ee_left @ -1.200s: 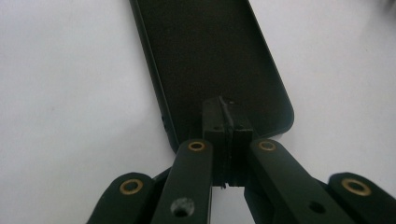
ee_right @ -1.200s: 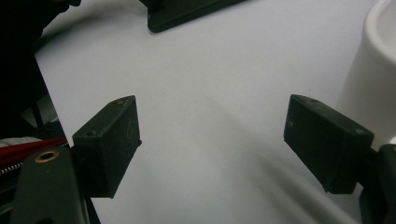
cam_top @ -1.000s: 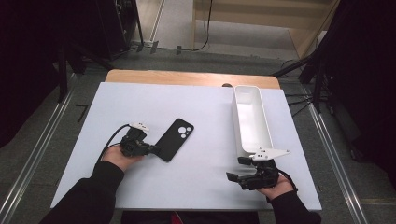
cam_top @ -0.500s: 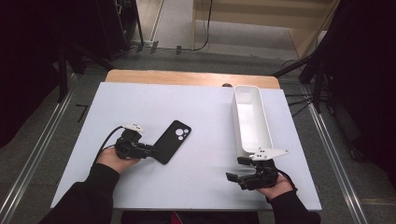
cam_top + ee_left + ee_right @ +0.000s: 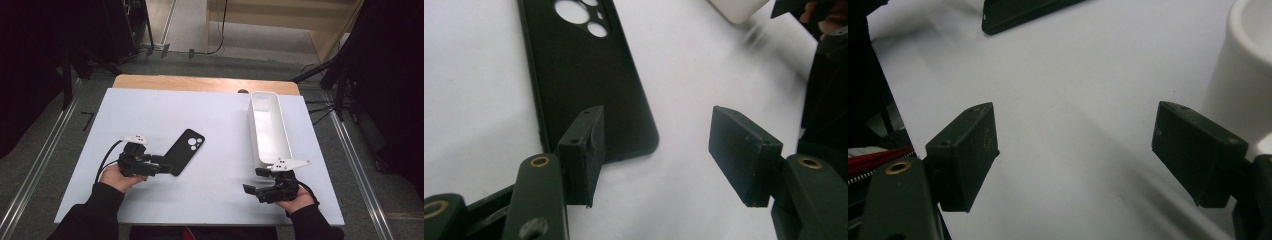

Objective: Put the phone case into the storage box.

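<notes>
The black phone case [image 5: 184,151] lies flat, back up, on the white table [image 5: 210,120], left of centre, well apart from the white bin [image 5: 270,129] at the far right. The left gripper [image 5: 162,166] is seen just at the case's near end; its jaws have just been opening and now stand about half apart, with nothing pressed between them, one pad [image 5: 586,152] over the case's corner. The right gripper [image 5: 252,189] rests near the bin's near end, jaws spread wide and empty. The case appears released; if the bin is its goal, that move is judged still left.
</notes>
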Demonstrator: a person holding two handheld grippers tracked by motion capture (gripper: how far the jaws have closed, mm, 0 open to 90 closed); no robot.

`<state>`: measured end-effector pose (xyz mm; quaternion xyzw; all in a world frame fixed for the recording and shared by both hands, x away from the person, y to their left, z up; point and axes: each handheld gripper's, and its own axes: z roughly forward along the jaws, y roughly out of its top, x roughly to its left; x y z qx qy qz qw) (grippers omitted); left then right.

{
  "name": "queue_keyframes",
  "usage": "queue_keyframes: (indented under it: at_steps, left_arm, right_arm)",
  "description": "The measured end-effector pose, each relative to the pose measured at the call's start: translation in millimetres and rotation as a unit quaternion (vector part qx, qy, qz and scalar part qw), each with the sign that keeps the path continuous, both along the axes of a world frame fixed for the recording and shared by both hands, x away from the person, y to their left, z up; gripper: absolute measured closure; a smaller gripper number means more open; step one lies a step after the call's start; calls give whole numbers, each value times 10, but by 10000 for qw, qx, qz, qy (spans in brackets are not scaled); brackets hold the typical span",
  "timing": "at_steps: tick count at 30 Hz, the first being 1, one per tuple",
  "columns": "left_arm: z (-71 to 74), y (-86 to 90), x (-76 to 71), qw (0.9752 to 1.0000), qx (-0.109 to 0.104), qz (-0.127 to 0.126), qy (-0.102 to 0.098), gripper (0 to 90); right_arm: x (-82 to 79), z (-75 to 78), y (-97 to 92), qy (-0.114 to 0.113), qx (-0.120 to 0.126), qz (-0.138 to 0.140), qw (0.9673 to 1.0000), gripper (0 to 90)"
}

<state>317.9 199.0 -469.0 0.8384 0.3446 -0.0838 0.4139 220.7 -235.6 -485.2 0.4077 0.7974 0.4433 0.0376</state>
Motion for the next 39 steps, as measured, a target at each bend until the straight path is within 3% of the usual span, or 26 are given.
queue_keyframes:
  at_steps: [7, 12, 19, 29, 34, 39]
  left_arm:
    - [31, 21, -122, 9997, -158, 37, -174, 359]
    - [44, 23, -177, 9994, -114, 17, -318, 329]
    - [41, 41, -248, 9993, -194, -71, -308, 294]
    - [42, 133, -392, 9994, -110, -74, -317, 294]
    - [36, 131, -410, 9994, 51, -71, -321, 294]
    - [60, 153, -400, 9992, -39, 38, -390, 294]
  right_arm:
    - [-1, 4, 7, 1, -10, -25, 10000, 169]
    - [0, 6, 8, -12, -28, -22, 10000, 169]
    - [6, 0, 33, 1, -28, -6, 10000, 169]
    - [9, -1, 31, -4, -24, -6, 10000, 169]
    - [9, -1, 29, 7, -22, -11, 10000, 169]
    - [8, -1, 29, -1, -30, -2, 10000, 169]
